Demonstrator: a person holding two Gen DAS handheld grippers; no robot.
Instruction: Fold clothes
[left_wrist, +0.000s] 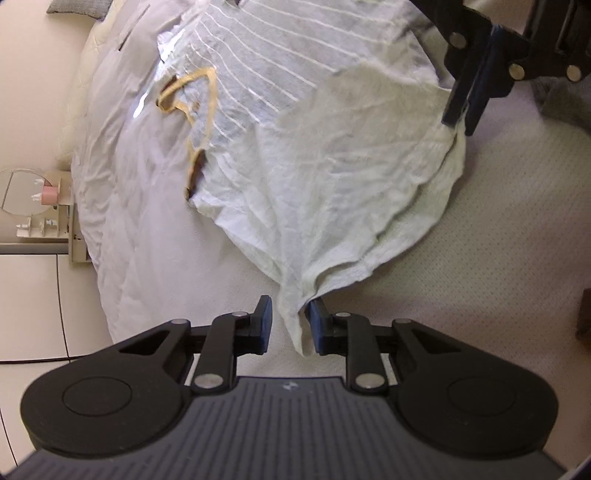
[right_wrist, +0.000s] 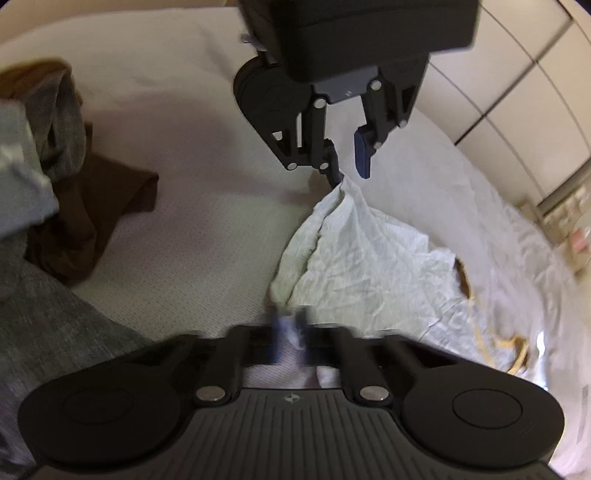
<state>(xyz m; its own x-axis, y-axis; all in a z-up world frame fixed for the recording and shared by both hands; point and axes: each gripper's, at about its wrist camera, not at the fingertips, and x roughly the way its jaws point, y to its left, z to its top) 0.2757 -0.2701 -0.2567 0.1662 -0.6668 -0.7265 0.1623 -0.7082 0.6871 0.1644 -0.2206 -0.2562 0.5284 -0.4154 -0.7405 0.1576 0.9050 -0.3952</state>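
Lying half-spread on the pale bed (left_wrist: 498, 229), the whitish shirt (left_wrist: 332, 177) with its tan-edged neckline (left_wrist: 199, 122) is caught at two bottom corners: the left gripper (left_wrist: 289, 325) stands slightly parted with a hem corner between its pads, though a real pinch is hard to confirm, while the right gripper (right_wrist: 290, 332) is clamped shut on the other corner. Grab step, I'd say; next comes lifting both corners together and carrying the hem toward the collar. Blur smears the right fingertips, and the heap of dark clothes (right_wrist: 74, 206) runs off-frame.
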